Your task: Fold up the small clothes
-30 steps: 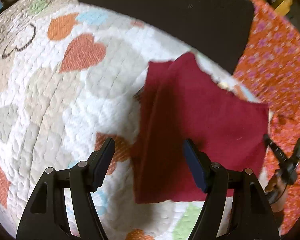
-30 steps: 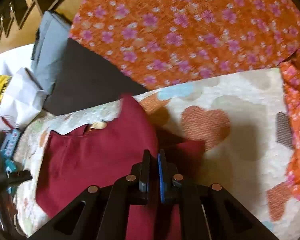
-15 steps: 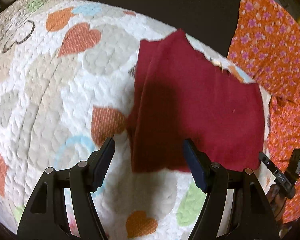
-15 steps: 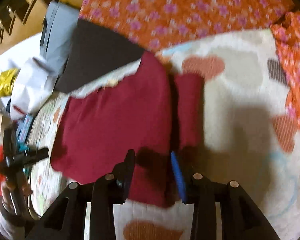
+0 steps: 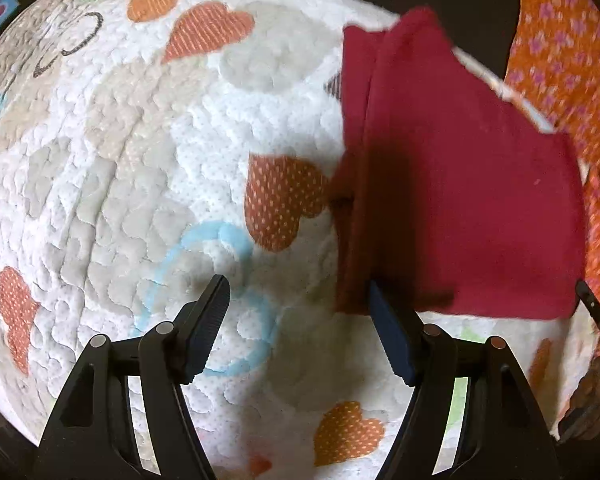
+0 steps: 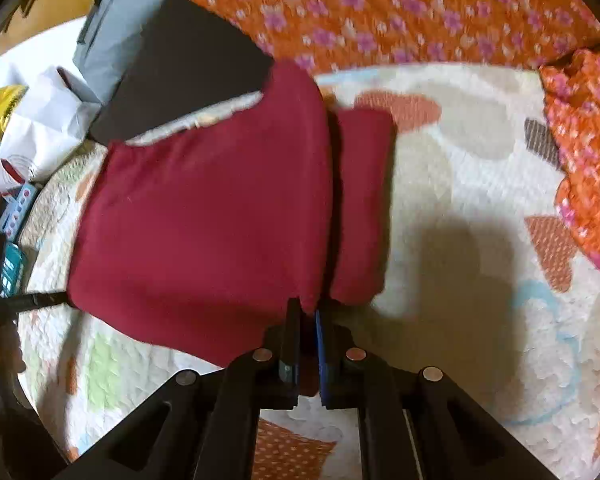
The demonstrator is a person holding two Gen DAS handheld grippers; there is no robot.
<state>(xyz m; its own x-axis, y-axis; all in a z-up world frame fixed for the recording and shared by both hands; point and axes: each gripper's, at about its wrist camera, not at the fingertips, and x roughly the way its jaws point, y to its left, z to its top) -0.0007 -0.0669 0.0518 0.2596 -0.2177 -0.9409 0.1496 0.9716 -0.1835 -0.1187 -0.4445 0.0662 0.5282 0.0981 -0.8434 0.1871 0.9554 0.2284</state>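
A dark red cloth lies folded on a white quilt with heart prints. My left gripper is open and empty, low over the quilt, its right finger at the cloth's near left corner. In the right wrist view the red cloth lies with a narrower folded strip on its right side. My right gripper is nearly closed at the cloth's near edge, where the top layer meets the strip. Whether cloth is pinched between the pads is hidden.
An orange flowered fabric lies beyond and to the right of the quilt. A black flat object, a grey one and a white bag lie at the far left. The other gripper shows at the left edge.
My right gripper opened half a second ago and has now closed again at the cloth's near edge. My left gripper pulled back and left, staying open. The cloth lies flatter.
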